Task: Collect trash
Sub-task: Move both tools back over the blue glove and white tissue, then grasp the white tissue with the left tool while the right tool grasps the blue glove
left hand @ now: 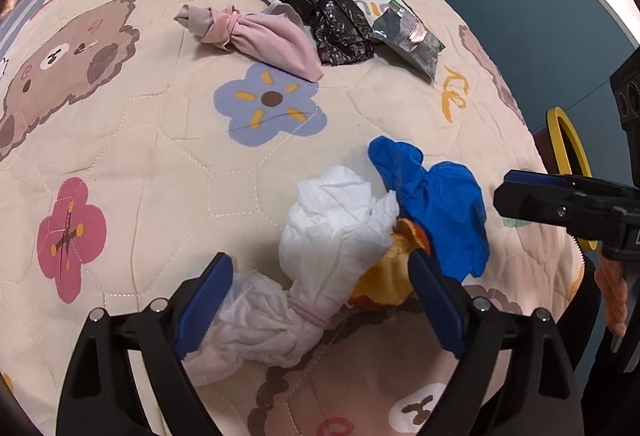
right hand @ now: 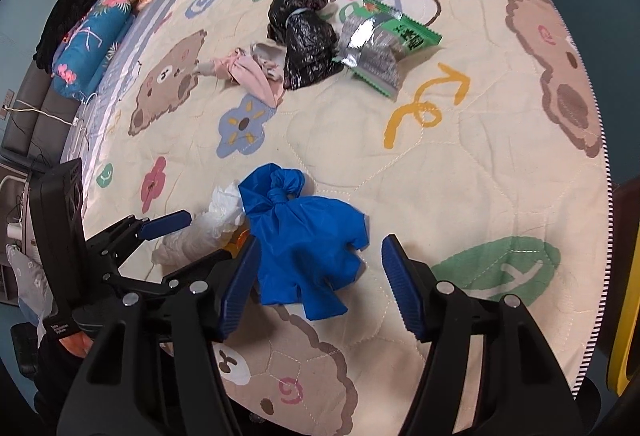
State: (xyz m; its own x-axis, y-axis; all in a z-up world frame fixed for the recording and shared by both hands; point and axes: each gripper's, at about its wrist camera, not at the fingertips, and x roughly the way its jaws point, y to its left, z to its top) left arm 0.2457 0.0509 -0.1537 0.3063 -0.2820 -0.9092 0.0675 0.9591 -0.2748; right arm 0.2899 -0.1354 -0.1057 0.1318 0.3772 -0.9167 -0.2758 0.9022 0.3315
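Note:
On a cartoon-bear quilt lies trash. My left gripper is open, its jaws either side of a knotted white tissue bundle with orange peel beside it. My right gripper is open around a knotted blue bag, which also shows in the left wrist view. Farther off lie a black knotted bag, a pink tied cloth and a silver-green snack wrapper. The same black bag, pink cloth and wrapper show in the right wrist view.
The quilt's edge drops off at the right. A yellow-rimmed bin stands beside the bed. Pillows lie at the far end. The right gripper shows at the left wrist view's right edge.

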